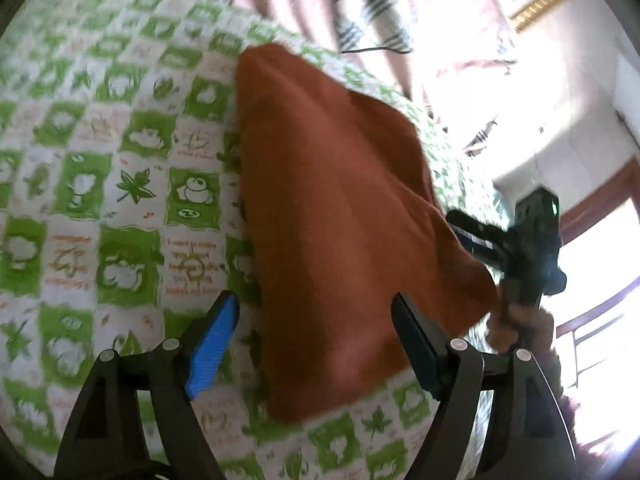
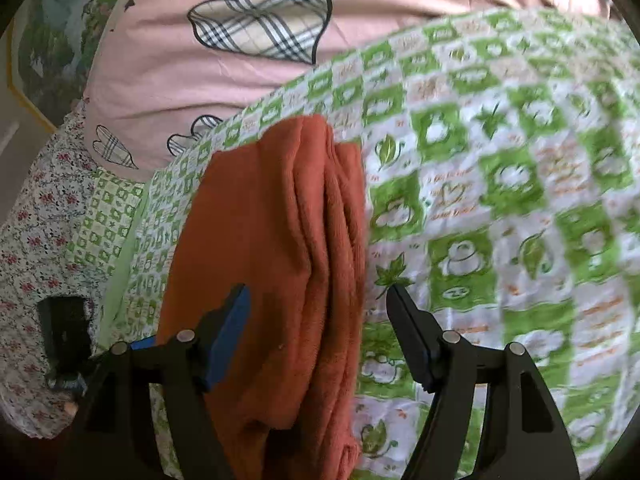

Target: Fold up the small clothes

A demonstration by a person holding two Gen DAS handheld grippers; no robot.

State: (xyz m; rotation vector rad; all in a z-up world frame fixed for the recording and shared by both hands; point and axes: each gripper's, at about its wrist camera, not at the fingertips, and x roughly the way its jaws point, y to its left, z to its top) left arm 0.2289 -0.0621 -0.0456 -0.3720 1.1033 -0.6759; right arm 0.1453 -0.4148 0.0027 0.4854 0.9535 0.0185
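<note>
Cloth (image 2: 280,264) lies folded on quilt (image 2: 500,200). Left gripper (image 1: 316,344) and right gripper (image 2: 320,332) both released, hovering. Next: regrasp 6 o'clock edge, fold again.

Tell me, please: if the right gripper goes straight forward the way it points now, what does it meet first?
Most likely the folded rust-orange garment. The right gripper is open, and the cloth's bunched folds lie right between its fingers, on the green-checked sheet. Depth is unclear, so contact may be close.

The rust-orange fleece cloth (image 2: 280,240) is plain; the cotton bedsheet (image 2: 500,200) has green-white checks; the pink quilt (image 2: 168,64) has plaid hearts.
</note>
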